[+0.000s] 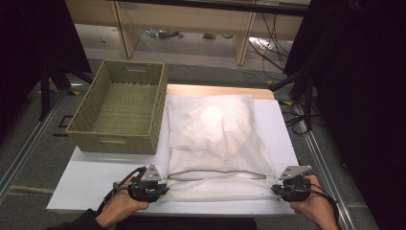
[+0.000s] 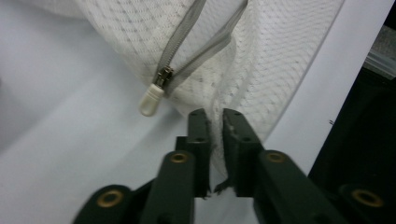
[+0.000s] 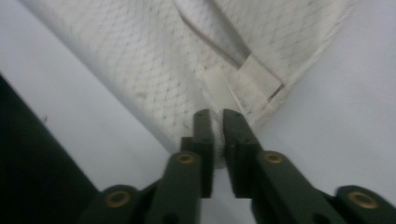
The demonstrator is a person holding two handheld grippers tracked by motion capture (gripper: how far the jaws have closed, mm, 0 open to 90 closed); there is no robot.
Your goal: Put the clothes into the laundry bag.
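A white mesh laundry bag (image 1: 215,139) lies flat on the white table (image 1: 91,179) with something white and bulky inside. Its grey zipper (image 1: 215,173) runs across near the front edge, and the cream zipper pull (image 2: 152,100) sits at the left end. My left gripper (image 1: 163,188) is at the bag's front left corner. Its jaws (image 2: 216,116) stand a narrow gap apart with the mesh edge (image 2: 261,84) between them. My right gripper (image 1: 276,189) is at the front right corner, its jaws (image 3: 217,116) likewise slightly apart around the mesh corner (image 3: 154,70).
A woven green basket (image 1: 115,139), with nothing inside it, stands at the table's back left, touching the bag's left side. The table's front edge runs just under both hands. Dark stands and cables flank the table on both sides.
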